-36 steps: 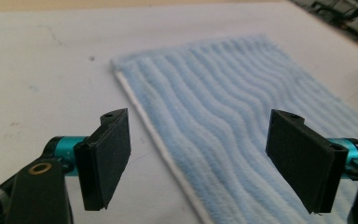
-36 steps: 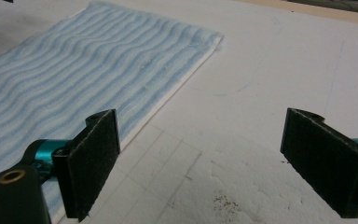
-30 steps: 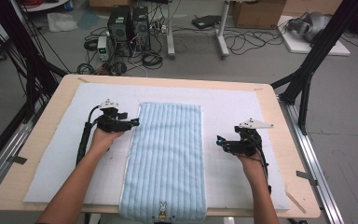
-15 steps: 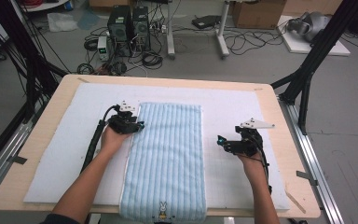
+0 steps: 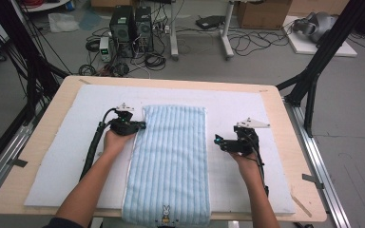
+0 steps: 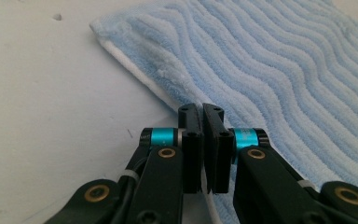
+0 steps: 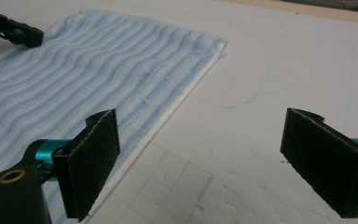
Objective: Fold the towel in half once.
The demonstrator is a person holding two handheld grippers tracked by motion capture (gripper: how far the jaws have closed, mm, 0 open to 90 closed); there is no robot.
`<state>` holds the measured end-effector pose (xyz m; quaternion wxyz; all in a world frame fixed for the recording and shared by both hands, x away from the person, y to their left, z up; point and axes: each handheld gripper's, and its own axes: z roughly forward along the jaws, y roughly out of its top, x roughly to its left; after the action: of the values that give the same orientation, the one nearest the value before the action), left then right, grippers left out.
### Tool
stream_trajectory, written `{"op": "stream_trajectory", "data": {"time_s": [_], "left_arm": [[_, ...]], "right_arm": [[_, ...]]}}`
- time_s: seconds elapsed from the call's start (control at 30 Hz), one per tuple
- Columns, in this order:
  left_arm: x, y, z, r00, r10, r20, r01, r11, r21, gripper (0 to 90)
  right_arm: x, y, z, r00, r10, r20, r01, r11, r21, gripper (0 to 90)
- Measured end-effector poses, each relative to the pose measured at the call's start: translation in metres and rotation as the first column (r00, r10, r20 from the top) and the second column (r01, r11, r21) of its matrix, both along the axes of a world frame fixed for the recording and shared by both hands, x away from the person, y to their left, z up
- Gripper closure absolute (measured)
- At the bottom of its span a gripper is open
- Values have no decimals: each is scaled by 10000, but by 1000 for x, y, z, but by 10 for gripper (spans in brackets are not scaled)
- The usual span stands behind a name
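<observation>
A light blue striped towel (image 5: pixel 171 156) lies flat, lengthwise down the middle of the white mat (image 5: pixel 247 104); a small rabbit mark sits at its near end. My left gripper (image 5: pixel 140 126) is at the towel's left edge near the far corner. Its jaws have just been closing and now pinch the towel's (image 6: pixel 284 70) white-backed edge, as the left gripper (image 6: pixel 202 112) view shows. My right gripper (image 5: pixel 217 141) hovers just right of the towel's right edge. In the right gripper (image 7: pixel 200 140) view the pads stand wide apart over bare mat, with the towel (image 7: pixel 74 74) beside the left pad.
The mat covers most of a wooden table (image 5: pixel 43 118). Black frame posts stand at the table's left and right sides. Computers, cables and boxes sit on the floor beyond the far edge. The other hand's gripper (image 7: pixel 14 30) shows across the towel.
The left gripper's jaws have shut on the towel's left edge after nudging slightly toward it. The right hand and its gripper have stayed put.
</observation>
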<state>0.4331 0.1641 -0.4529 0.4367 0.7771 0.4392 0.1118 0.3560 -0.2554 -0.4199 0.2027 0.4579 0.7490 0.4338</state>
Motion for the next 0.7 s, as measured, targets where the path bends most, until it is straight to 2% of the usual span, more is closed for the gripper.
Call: {"op": "stream_trajectory", "data": {"time_s": [0.07,0.17,0.23,0.37,0.47,0.53,0.6,0.67,0.7], "left_arm": [[0,0,0,10000,-1,-6,1,10000,-15,860],[0,0,0,10000,12,-3,-12,10000,0,860],[0,0,0,10000,-24,10,24,10000,57,860],[0,0,0,10000,25,-39,-25,10000,-64,860],[0,0,0,10000,6,-5,-6,10000,-2,861],[0,-1,1,10000,49,-15,-49,10000,28,862],[2,0,1,9996,223,187,-227,9995,200,864],[6,2,0,9988,480,80,-480,9988,-18,866],[10,5,0,9980,622,-108,-624,9978,-221,866]], "right_arm": [[6,7,-5,9997,64,-244,-67,9999,-112,126],[17,17,-10,9986,59,-523,-60,10000,-31,347],[27,21,-15,9970,-12,-775,31,9997,239,474],[43,34,-23,9920,-94,-1263,133,9995,297,548],[55,46,-27,9871,-28,-1600,-21,9995,-306,588],[56,53,-27,9909,-96,-1340,-44,9946,-1038,697],[59,55,-26,9910,110,-1337,-262,9933,-1125,839],[61,57,-25,9908,205,-1340,-383,9906,-1314,866],[62,58,-25,9911,172,-1318,-353,9900,-1366,868]]}}
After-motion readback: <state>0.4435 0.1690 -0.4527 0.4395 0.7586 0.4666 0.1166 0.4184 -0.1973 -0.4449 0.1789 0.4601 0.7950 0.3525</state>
